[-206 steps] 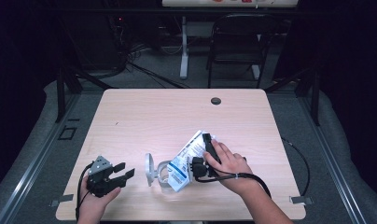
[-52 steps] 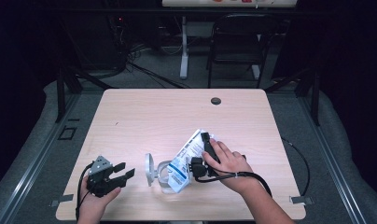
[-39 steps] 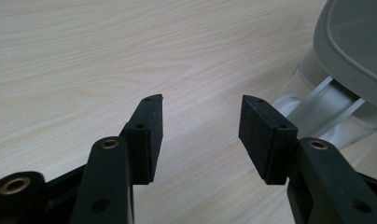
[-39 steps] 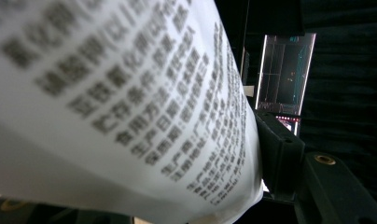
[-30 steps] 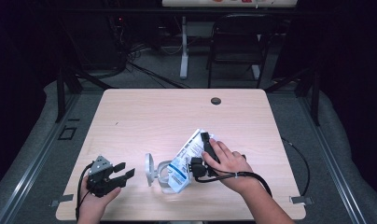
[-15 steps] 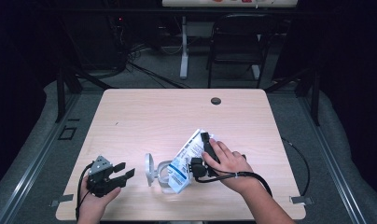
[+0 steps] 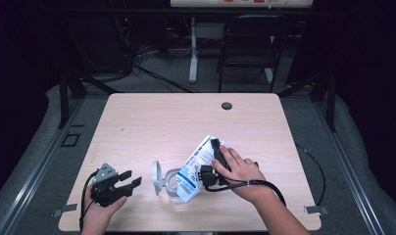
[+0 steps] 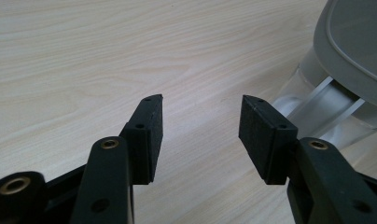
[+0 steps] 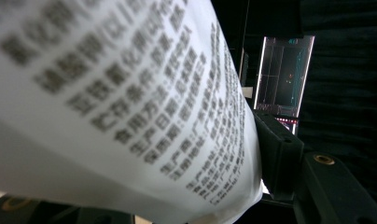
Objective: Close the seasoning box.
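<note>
High view: wooden table [image 7: 152, 122], person's forearms come in from the bottom edge. Left gripper [image 7: 128, 180] sits near the front-left corner of the table, held in the left hand [image 7: 100, 208], jaws spread apart w/ nothing between them. In the left gripper view the two black pads [image 8: 151, 135] are clearly separated, bare wood showing between; the container [image 8: 336, 93] sits just off to the right of the jaws, not touching them.

Container [image 7: 167, 180] is clear plastic, lying near the front-centre of the table, its grey lid [image 7: 157, 177] flipped open and standing on the left side.

Right gripper [image 7: 208, 176] is clamped on a white bag [image 7: 196, 169] w/ blue and black print. Bag is tilted, lower end at the container's mouth, upper end pointing up-right toward the table's middle. Right hand [image 7: 240, 171] wraps the gripper body, cable [image 7: 269, 188] trailing back along the forearm.

Right gripper view: bag [image 9: 121, 107] fills most of the frame, printed text blurred, pressed against the right jaw. Left jaw mostly hidden behind the bag. Dark room and a lit screen [image 9: 282, 77] behind.
</note>
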A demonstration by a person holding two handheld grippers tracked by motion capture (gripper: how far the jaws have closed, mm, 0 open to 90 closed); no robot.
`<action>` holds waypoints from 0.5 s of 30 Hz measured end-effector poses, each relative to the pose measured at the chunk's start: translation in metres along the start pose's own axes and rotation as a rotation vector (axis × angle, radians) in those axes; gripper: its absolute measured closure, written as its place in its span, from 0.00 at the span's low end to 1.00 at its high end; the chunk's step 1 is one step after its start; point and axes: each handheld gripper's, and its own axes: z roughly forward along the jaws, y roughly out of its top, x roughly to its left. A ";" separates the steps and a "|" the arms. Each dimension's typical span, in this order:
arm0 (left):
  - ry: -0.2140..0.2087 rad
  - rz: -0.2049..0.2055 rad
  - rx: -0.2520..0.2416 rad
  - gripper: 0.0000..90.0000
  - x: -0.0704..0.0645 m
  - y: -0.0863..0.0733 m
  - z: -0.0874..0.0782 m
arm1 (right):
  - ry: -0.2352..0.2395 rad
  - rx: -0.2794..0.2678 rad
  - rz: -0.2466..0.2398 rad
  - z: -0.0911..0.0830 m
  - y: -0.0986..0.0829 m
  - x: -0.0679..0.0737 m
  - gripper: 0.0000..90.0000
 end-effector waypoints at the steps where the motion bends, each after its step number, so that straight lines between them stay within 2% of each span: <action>1: 0.000 0.003 0.001 0.56 0.000 0.000 0.000 | 0.002 0.011 -0.008 -0.001 0.000 -0.001 0.53; 15: 0.004 -0.001 -0.009 0.56 0.000 0.000 0.001 | 0.002 0.009 -0.011 -0.001 0.000 -0.001 0.54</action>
